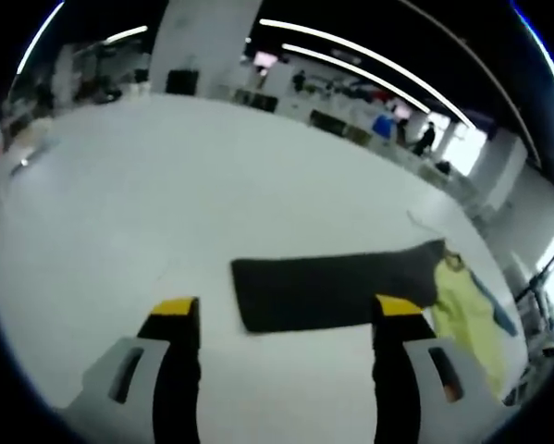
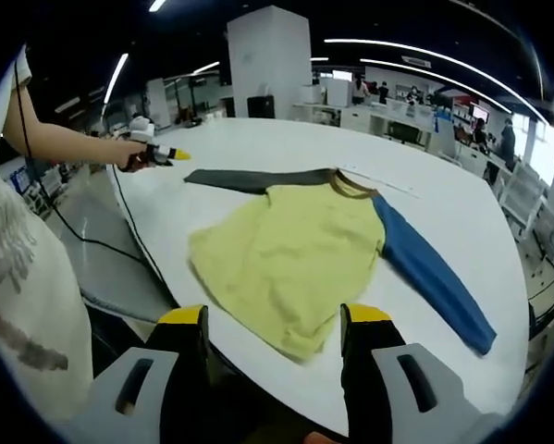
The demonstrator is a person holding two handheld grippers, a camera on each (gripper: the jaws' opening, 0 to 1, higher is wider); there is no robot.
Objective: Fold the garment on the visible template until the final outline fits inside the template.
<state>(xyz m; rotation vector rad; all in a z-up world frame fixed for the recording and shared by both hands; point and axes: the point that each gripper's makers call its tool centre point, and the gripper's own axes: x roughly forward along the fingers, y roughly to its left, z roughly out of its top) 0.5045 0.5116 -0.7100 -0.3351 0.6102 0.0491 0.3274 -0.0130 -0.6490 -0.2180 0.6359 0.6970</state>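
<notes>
A long-sleeved shirt lies flat on the white table [image 2: 461, 199], with a yellow body [image 2: 290, 250], a dark grey sleeve [image 2: 249, 178] and a blue sleeve [image 2: 434, 277]. My right gripper [image 2: 273, 316] is open just short of the yellow hem, holding nothing. In the left gripper view, the grey sleeve [image 1: 332, 291] stretches across between my jaws' tips, with the yellow body [image 1: 466, 310] to its right. My left gripper [image 1: 286, 310] is open just short of the sleeve. A person's hand holds the left gripper [image 2: 156, 153] near the grey cuff. A thin pale line [image 2: 387, 185] runs past the collar.
A person in a white T-shirt [image 2: 13, 277] stands at the table's near-left edge, with a black cable [image 2: 129, 240] hanging beside it. Desks, chairs and people [image 2: 508, 139] stand far behind. A white pillar [image 2: 267, 60] rises beyond the table.
</notes>
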